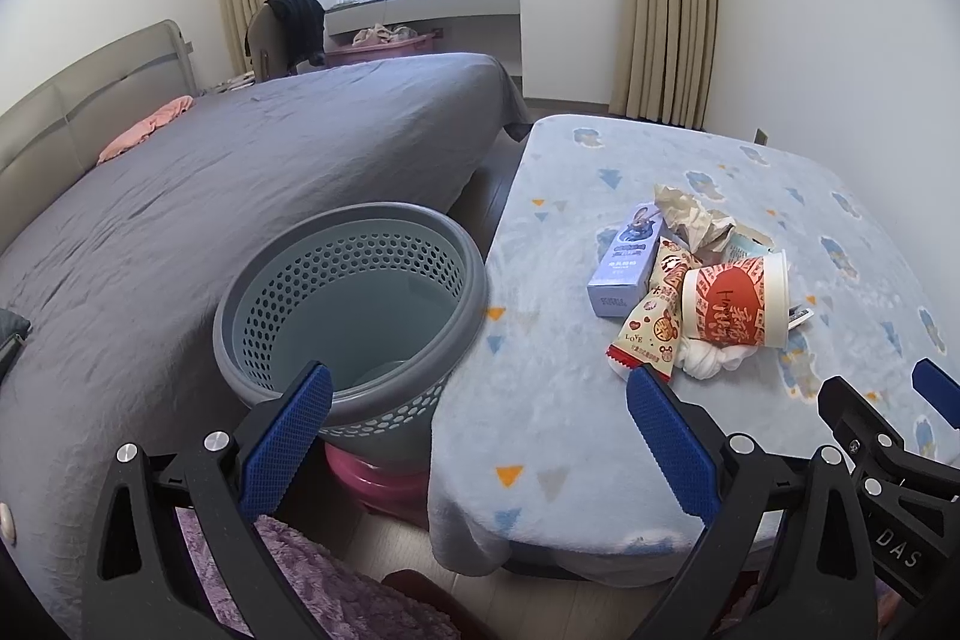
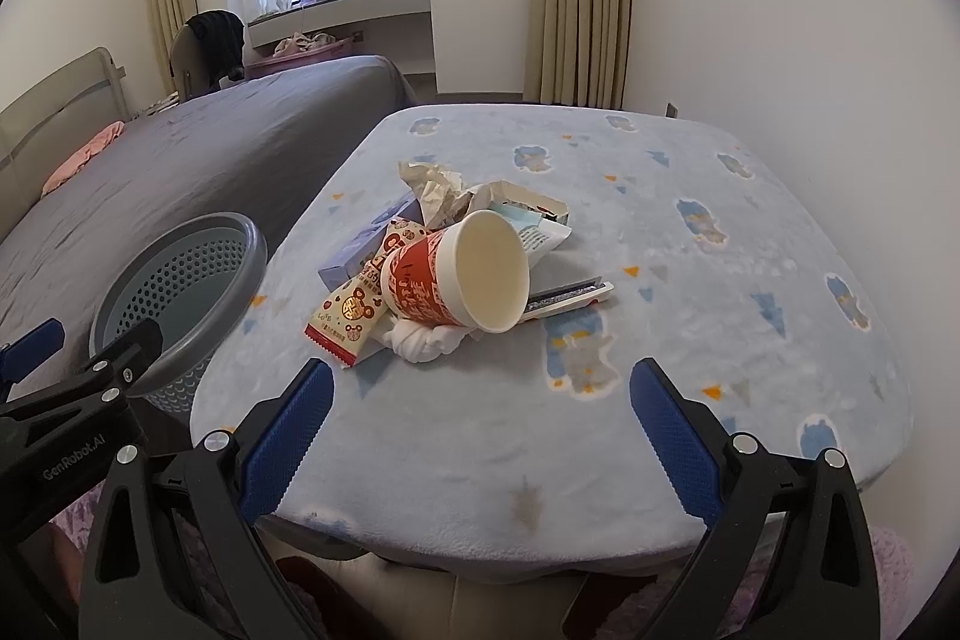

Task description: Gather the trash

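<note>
Far left of the left wrist view, a grey bed (image 1: 240, 172); then, lower centre, the perforated grey wastebasket (image 1: 351, 316) sitting hard against the table edge. The left gripper (image 1: 480, 436) hangs with jaws spread wide, nothing in them, straddling bin rim and blanket-covered table (image 1: 600, 430).

Right of centre, the trash heap: a pale blue carton (image 1: 624, 259), a snack wrapper (image 1: 651, 316), crumpled brown paper (image 1: 693, 217), a red paper cup (image 1: 735, 301) tipped on its side, and a knotted white wad (image 1: 714, 361) beneath it.

Over to the right wrist view: the right gripper (image 2: 480, 436) is wide apart too and empty, with the cup (image 2: 462, 274) just ahead, mouth facing the camera.

All of it looks light. The cup will likely crush if squeezed hard, so pinch across the rim; the wrapper looks slippery, so take an end seal.
</note>
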Motion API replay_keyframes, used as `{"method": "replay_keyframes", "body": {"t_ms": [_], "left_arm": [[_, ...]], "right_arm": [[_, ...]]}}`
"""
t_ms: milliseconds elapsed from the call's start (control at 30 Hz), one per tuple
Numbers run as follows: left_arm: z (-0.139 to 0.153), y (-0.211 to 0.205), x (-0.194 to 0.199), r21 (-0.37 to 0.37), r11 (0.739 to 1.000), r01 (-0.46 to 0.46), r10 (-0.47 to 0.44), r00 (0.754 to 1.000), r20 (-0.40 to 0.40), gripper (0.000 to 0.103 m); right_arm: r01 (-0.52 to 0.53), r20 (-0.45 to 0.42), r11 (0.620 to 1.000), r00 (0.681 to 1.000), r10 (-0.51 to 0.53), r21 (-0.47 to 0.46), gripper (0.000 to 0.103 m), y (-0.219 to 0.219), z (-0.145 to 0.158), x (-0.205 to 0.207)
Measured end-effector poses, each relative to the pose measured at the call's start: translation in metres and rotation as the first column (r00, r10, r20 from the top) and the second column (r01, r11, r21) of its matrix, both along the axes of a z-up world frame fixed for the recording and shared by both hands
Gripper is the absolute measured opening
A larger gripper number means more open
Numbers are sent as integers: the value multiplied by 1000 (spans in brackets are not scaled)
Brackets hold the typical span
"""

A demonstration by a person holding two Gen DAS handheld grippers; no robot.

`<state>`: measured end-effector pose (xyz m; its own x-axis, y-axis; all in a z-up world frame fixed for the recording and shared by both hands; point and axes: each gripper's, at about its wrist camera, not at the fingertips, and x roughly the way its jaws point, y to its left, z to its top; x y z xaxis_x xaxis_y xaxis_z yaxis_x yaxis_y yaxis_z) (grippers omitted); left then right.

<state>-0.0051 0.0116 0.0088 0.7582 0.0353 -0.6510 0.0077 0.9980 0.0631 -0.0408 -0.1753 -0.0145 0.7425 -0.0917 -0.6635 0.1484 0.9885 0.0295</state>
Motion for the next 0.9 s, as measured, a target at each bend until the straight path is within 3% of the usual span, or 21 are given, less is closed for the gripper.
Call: {"method": "replay_keyframes", "body": {"t_ms": [900], "left_arm": [[-8,-6,8,11,1000,4,-4,1000,-18,97]], "right_arm": [[-6,-25,1000,1000,6,20,95,-5,-9,12]]}}
